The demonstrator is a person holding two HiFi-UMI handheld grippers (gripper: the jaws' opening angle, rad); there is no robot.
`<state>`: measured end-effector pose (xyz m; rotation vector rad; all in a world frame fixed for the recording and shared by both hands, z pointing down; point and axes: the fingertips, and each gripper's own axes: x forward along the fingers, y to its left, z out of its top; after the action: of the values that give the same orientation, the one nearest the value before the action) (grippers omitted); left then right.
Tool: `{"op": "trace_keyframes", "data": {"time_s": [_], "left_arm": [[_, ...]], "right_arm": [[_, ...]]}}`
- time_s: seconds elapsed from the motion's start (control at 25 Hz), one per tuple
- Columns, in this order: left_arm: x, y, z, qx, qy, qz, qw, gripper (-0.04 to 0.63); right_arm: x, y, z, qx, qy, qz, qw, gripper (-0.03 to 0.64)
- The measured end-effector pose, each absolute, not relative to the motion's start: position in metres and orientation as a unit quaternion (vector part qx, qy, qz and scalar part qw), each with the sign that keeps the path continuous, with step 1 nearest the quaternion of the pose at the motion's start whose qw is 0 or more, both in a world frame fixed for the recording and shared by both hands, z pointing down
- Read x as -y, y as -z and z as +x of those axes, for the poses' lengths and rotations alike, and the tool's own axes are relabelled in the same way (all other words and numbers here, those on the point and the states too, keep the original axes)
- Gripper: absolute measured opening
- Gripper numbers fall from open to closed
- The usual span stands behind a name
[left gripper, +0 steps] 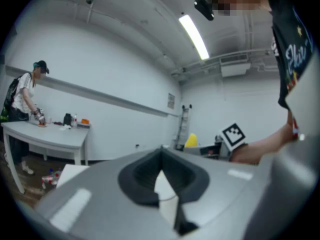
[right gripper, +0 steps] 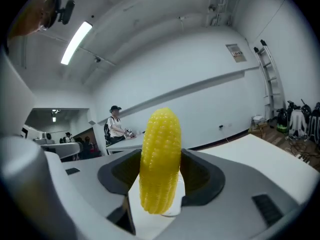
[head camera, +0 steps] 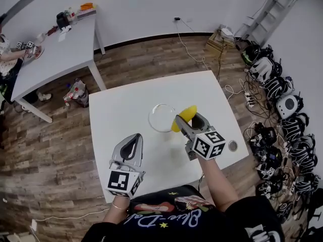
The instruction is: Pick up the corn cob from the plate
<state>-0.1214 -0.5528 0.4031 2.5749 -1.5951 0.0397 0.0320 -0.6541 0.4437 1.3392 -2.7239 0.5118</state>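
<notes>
The yellow corn cob [head camera: 183, 116] [right gripper: 160, 161] is lifted off the table, clamped between the jaws of my right gripper [head camera: 187, 121] [right gripper: 161, 184]; it stands upright in the right gripper view. The clear round plate [head camera: 162, 117] lies bare on the white table [head camera: 121, 110], just left of the cob. My left gripper [head camera: 132, 146] [left gripper: 161, 176] hovers near the table's front left, jaws closed with nothing between them. The left gripper view also catches the corn cob [left gripper: 191, 140] far off.
A small round disc [head camera: 232, 145] lies near the table's right edge. A second white table [head camera: 60, 54] with clutter stands at back left, where a person [head camera: 6, 59] works. Helmets and cables [head camera: 282, 120] line the right wall; a ladder [head camera: 267, 11] leans behind.
</notes>
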Motion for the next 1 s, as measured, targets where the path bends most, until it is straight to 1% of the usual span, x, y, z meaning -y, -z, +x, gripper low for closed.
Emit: {"op": "trace_keyframes", "data": {"time_s": [0.16, 0.4, 0.68, 1.0], "left_arm": [[0.548, -0.392, -0.095, 0.507, -0.023, 0.861, 0.036, -0.002], [0.540, -0.383, -0.065, 0.484, -0.029, 0.874, 0.025, -0.002], [0.535, -0.383, -0.057, 0.484, -0.033, 0.874, 0.021, -0.002], [0.533, -0.382, -0.061, 0.488, -0.035, 0.872, 0.020, -0.002]], "right_arm": [[0.621, -0.413, 0.049, 0.894, -0.103, 0.436, 0.023, 0.255], [0.593, -0.396, 0.069, 0.895, -0.078, 0.438, 0.019, 0.255], [0.578, -0.394, 0.078, 0.895, -0.078, 0.438, 0.016, 0.255], [0.578, -0.400, 0.081, 0.888, -0.081, 0.452, 0.031, 0.253]]}}
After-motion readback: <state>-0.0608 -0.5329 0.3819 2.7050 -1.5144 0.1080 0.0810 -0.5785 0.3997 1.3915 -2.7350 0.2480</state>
